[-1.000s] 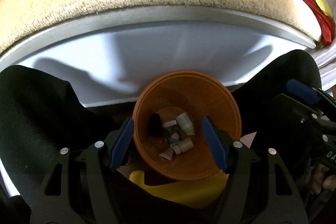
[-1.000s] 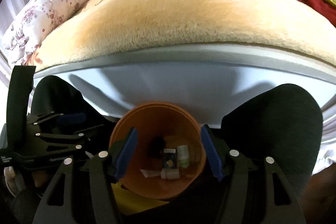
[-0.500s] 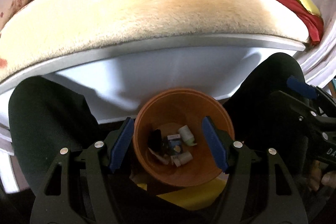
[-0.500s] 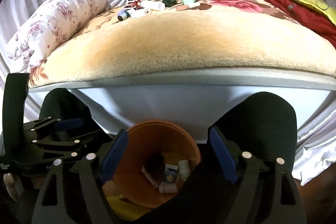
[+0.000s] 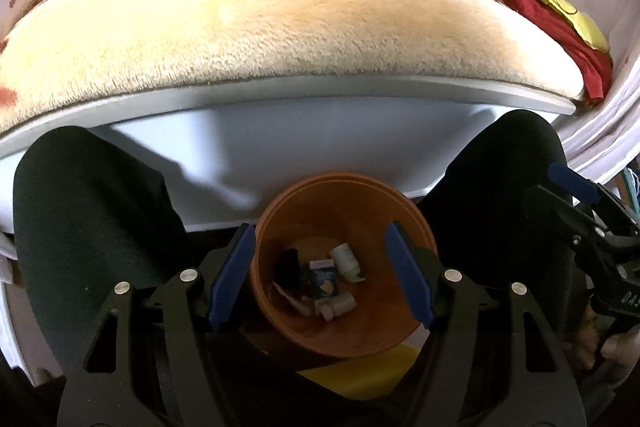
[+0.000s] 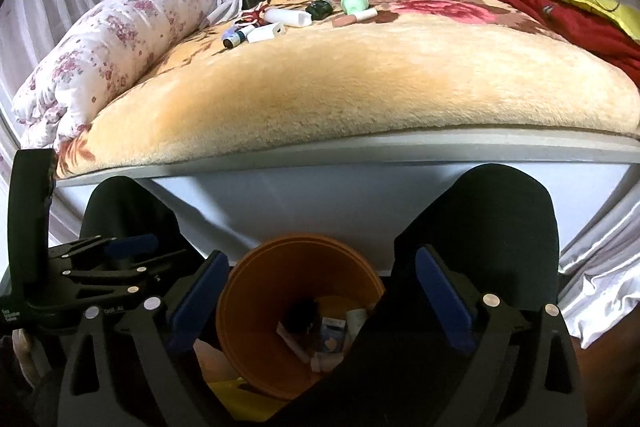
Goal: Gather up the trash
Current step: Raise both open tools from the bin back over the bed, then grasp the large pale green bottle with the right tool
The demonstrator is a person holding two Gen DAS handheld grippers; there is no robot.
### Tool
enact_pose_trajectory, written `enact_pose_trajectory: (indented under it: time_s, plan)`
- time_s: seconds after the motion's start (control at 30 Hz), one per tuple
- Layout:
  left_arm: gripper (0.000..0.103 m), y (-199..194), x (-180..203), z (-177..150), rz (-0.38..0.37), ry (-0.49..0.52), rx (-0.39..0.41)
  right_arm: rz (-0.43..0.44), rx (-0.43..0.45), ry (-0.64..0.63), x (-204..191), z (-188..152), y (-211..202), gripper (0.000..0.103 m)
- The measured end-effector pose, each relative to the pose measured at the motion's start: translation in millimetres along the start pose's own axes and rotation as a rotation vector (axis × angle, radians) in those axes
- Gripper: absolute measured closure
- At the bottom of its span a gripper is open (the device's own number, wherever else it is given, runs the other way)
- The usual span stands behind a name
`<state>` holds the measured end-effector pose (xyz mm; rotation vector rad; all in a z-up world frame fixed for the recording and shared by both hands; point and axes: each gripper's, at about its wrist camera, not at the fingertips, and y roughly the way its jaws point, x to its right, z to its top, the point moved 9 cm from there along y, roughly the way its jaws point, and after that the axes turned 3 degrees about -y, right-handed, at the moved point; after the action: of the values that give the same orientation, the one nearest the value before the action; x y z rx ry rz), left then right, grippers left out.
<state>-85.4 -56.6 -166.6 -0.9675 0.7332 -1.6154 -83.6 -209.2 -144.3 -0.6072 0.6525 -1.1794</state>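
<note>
Beige blanket (image 6: 360, 91) covers the bed; below it, the orange bin (image 5: 344, 323) holds trash. Left gripper (image 5: 322, 273) hangs spread and empty; right gripper (image 6: 320, 297) has just been widening, empty.

L tool (image 5: 320, 273) open; R tool (image 6: 322, 301) just widened, empty.
</note>
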Motion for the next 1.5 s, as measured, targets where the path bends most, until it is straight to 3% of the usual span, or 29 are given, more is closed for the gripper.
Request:
enact_pose_trajectory:
  time_s: [0.4, 0.9, 1.07, 1.13, 1.3, 1.5]
  plan:
    - [0.037, -2, 4, 2, 0.000, 0.007, 0.015, 0.000, 0.014, -0.001, -1, -1, -3, 0.007]
    - [0.037, -17, 8, 8, -0.005, 0.039, 0.089, -0.002, 0.052, -0.014, -1, 13, -15, 0.005]
    - [0.034, -41, 9, 27, 0.019, 0.064, 0.158, 0.051, 0.096, -0.013, 1, 44, -30, 0.005]
    - [0.022, -55, 8, 41, 0.046, 0.084, 0.197, 0.056, 0.112, -0.024, 4, 61, -34, 0.005]
    - [0.022, -68, 5, 83, 0.044, 0.086, 0.257, 0.041, 0.150, -0.072, 14, 120, -33, 0.005]
    - [0.022, -55, -18, 148, 0.085, 0.039, 0.293, 0.038, 0.135, -0.062, 30, 181, 1, 0.005]
